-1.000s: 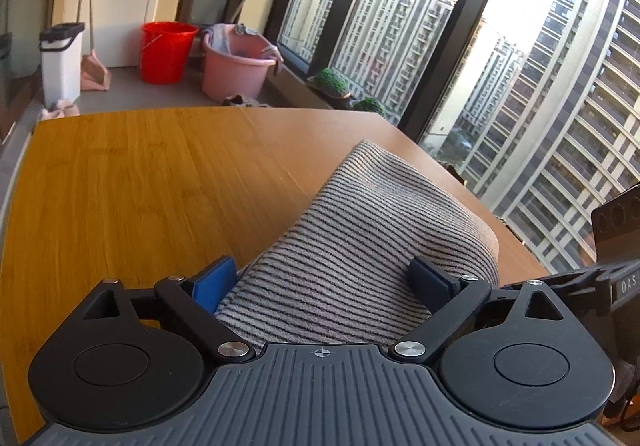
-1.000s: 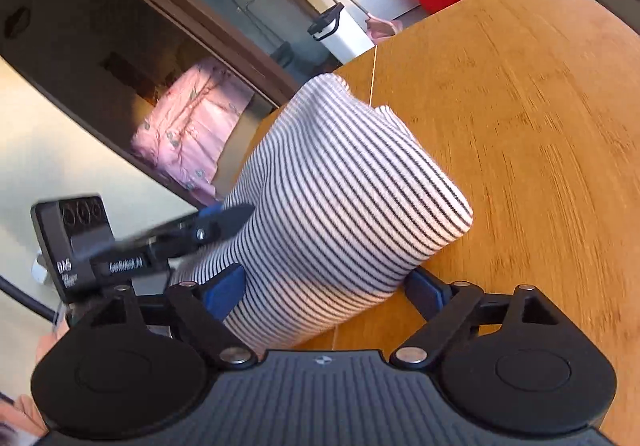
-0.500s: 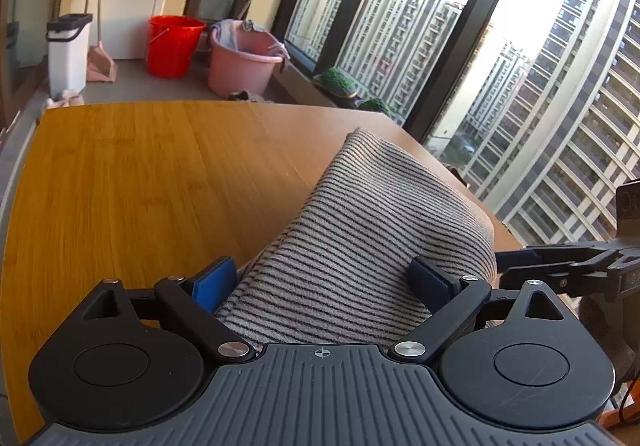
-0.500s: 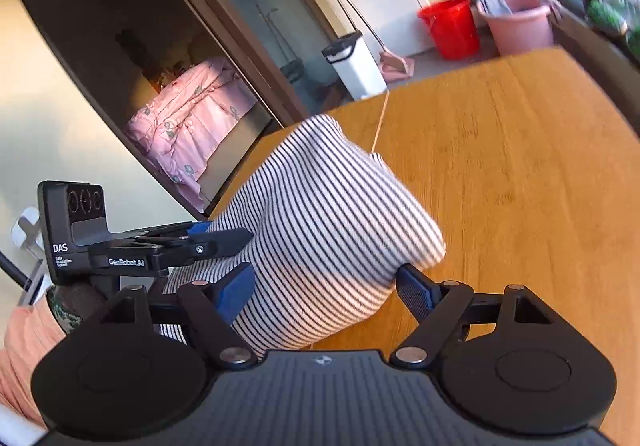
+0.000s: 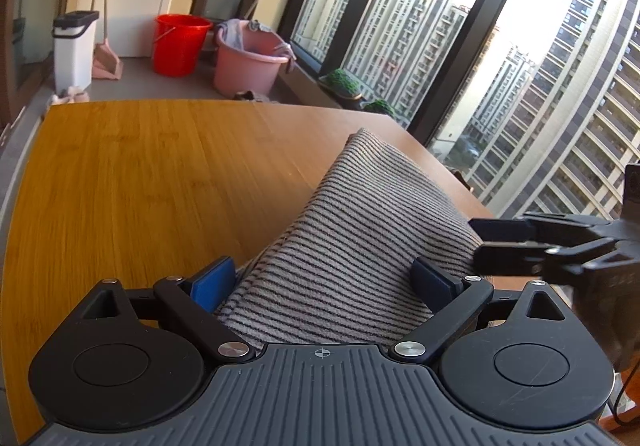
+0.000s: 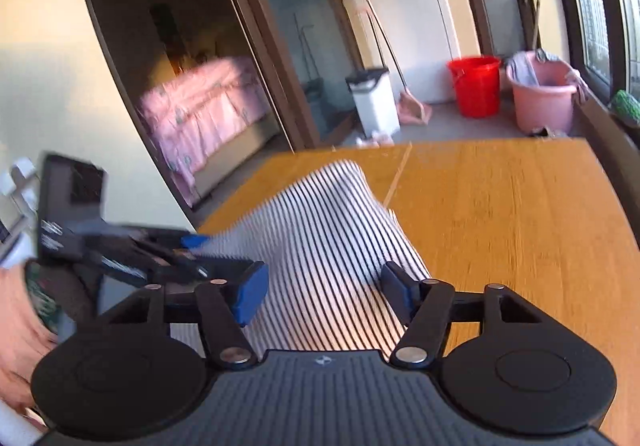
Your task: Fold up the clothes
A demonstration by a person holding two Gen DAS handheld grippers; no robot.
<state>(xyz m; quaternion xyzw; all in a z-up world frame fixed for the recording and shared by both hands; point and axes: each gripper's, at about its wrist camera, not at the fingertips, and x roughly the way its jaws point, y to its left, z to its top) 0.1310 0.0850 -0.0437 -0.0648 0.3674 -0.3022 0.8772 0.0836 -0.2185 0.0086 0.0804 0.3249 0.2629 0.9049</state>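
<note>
A folded grey cloth with dark stripes (image 5: pixel 372 214) hangs above the wooden table (image 5: pixel 140 174), held between both grippers. My left gripper (image 5: pixel 322 282) has its blue pads wide apart, and the cloth bundle fills the gap between them. The right gripper (image 5: pixel 478 242) reaches in from the right and touches the cloth's right edge. In the right wrist view the same cloth (image 6: pixel 320 222) looks white with black stripes. My right gripper (image 6: pixel 324 294) presses its pads into it from both sides. The left gripper (image 6: pixel 196 246) is blurred at the left, at the cloth's other end.
A red bucket (image 5: pixel 180 42), a pink basin (image 5: pixel 248 62) and a white bin (image 5: pixel 74 46) stand on the floor beyond the table's far edge. Tall windows run along the right. A person's hand (image 6: pixel 16 318) holds the left gripper. A doorway shows pink bedding (image 6: pixel 200 98).
Both grippers have risen with the cloth and the views have tilted up towards the room. The right gripper's pads have drawn closer together on the cloth. The left pads have kept their spacing.
</note>
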